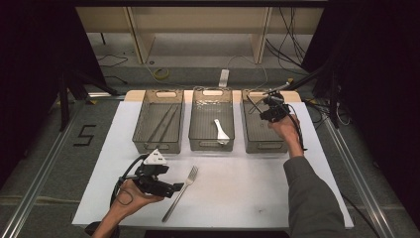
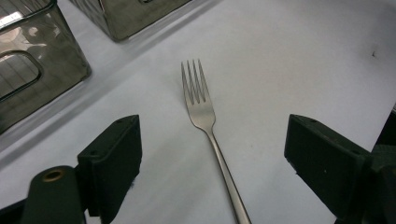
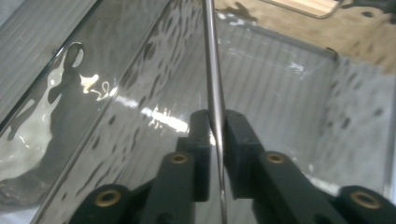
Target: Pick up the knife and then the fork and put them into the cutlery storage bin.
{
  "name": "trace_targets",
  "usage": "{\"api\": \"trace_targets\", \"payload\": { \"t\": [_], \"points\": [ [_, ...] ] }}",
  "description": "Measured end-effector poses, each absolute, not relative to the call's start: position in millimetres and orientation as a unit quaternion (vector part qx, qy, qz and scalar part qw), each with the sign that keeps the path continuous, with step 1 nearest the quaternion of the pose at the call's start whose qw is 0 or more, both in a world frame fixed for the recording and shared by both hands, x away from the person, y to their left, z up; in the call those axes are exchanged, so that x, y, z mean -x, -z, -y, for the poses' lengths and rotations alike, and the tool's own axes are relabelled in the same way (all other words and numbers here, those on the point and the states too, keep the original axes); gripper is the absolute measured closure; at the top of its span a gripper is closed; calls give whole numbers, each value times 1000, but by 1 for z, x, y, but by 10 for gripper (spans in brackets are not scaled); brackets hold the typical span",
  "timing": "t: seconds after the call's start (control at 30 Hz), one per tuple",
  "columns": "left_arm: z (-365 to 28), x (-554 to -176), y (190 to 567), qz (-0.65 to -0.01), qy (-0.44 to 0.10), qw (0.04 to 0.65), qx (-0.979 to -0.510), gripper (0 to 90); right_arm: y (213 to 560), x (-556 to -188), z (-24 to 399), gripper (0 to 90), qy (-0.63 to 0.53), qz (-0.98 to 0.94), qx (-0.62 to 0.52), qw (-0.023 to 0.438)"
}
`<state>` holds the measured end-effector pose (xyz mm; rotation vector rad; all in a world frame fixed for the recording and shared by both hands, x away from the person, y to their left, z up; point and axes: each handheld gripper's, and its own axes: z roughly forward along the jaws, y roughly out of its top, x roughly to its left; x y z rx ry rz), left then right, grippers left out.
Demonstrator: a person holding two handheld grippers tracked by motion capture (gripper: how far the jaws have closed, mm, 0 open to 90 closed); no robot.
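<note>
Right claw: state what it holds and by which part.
The right claw is shut on a thin metal utensil handle, gripped along its shaft; its working end isn't visible.

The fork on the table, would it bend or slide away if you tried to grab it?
The fork looks like shiny metal, so it probably stays stiff. It lies flat on the smooth white table, so a push might slide it. Its thin handle, lying between the left tool's open jaws, could be slippery to pinch.

Three smoky plastic bins in a row at the far side: left bin (image 1: 158, 122), middle bin (image 1: 211, 121), right bin (image 1: 263, 130). One fork (image 1: 181, 191) near. One white spoon (image 1: 221, 131). Two chopsticks (image 1: 164, 124).
</note>
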<state>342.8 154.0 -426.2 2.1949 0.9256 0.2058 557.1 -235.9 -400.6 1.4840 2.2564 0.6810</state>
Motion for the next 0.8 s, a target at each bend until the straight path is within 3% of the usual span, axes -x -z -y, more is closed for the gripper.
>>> {"api": "trace_targets", "payload": {
  "t": [0.07,0.17,0.6,0.8],
  "points": [
    [-155,-342,425,-359,-79,367,-854,186,401,-558,234,648,-258,-794,-521,181],
    [-154,-343,427,-363,-78,366,-853,186,395,-555,232,631,-273,-790,-517,184],
    [-153,-343,429,-367,-73,352,-858,186,375,-517,237,382,-318,-799,-483,163],
    [-153,-344,430,-371,-70,344,-860,186,362,-483,231,346,-350,-808,-449,149]
  ]
}}
